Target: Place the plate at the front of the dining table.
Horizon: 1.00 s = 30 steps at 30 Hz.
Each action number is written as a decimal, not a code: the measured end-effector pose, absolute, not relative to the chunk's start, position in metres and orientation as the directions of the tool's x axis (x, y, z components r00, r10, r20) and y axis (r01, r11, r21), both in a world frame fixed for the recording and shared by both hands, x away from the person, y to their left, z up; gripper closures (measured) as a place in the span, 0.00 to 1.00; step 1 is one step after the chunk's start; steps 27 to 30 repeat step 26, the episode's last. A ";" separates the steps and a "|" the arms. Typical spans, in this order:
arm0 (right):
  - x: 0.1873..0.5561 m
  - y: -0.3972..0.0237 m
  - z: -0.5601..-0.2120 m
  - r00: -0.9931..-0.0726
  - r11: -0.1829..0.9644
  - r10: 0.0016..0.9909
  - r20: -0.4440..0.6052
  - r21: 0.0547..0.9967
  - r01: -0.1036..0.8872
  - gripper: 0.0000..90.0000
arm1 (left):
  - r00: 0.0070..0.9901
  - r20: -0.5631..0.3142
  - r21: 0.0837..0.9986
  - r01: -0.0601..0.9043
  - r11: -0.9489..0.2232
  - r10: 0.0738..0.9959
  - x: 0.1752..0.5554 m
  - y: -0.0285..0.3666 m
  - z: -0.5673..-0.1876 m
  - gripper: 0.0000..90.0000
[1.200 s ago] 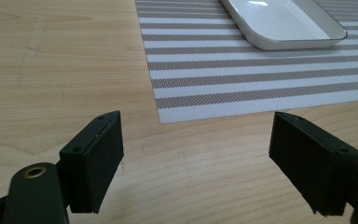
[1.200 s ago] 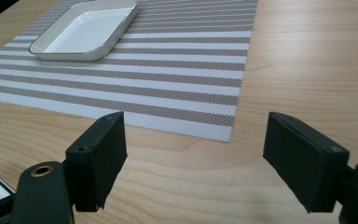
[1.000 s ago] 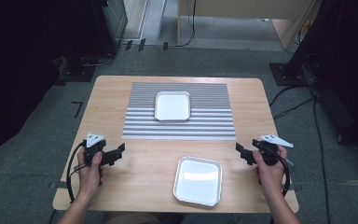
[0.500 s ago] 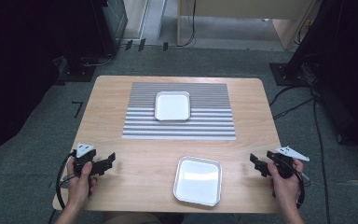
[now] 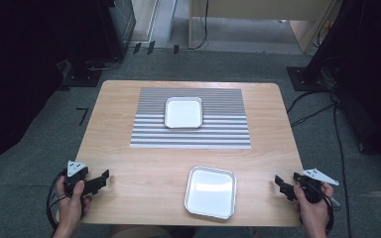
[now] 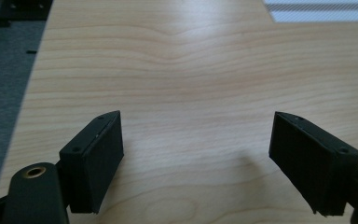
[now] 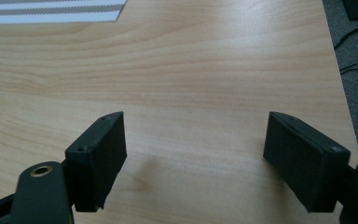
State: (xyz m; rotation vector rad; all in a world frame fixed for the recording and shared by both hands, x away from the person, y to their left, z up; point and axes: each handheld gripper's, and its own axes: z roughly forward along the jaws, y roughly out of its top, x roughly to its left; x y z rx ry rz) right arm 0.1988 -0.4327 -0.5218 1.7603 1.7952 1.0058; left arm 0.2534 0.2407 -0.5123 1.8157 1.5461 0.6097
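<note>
Two white square trays lie on the wooden table (image 5: 129,163). One tray (image 5: 183,112) rests on the grey striped mat (image 5: 193,131) at the back. The other tray (image 5: 211,191) sits near the front edge. My left gripper (image 5: 104,177) is held low at the table's front left corner, jaws wide apart with bare wood between them (image 6: 196,154). At the front right edge my right gripper (image 5: 281,184) is also open, and bare wood shows between its jaws (image 7: 193,154). Both point inward over the table.
A corner of the striped mat (image 6: 317,9) shows at the top of the left gripper view, and the mat (image 7: 51,11) also edges the right gripper view. Grey carpet (image 5: 39,148) surrounds the table. Cables (image 5: 317,106) and dark equipment stands are at the right and back.
Both hands have drawn back toward the front edge and outward, the left to the front left corner, the right to the front right edge. Both grippers have stayed open.
</note>
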 end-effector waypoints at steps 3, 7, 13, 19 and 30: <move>0.196 -0.432 -0.523 -0.103 -0.056 0.981 0.164 0.750 0.659 0.23 | 0.193 -0.045 0.729 0.677 -0.099 0.980 0.250 0.244 -0.514 0.20; 0.191 -0.426 -0.524 -0.100 -0.016 0.989 0.109 0.749 0.663 0.23 | 0.211 0.004 0.726 0.672 -0.148 0.977 0.244 0.243 -0.516 0.20; 0.188 -0.417 -0.525 -0.111 0.052 0.993 0.031 0.741 0.670 0.23 | 0.217 0.002 0.736 0.660 -0.148 0.976 0.242 0.244 -0.518 0.18; 0.187 -0.416 -0.525 -0.123 0.059 0.992 0.031 0.741 0.669 0.24 | 0.217 0.000 0.736 0.660 -0.147 0.976 0.242 0.244 -0.518 0.18; 0.187 -0.416 -0.525 -0.114 0.054 0.993 0.031 0.736 0.675 0.19 | 0.216 0.001 0.735 0.661 -0.147 0.976 0.242 0.244 -0.518 0.18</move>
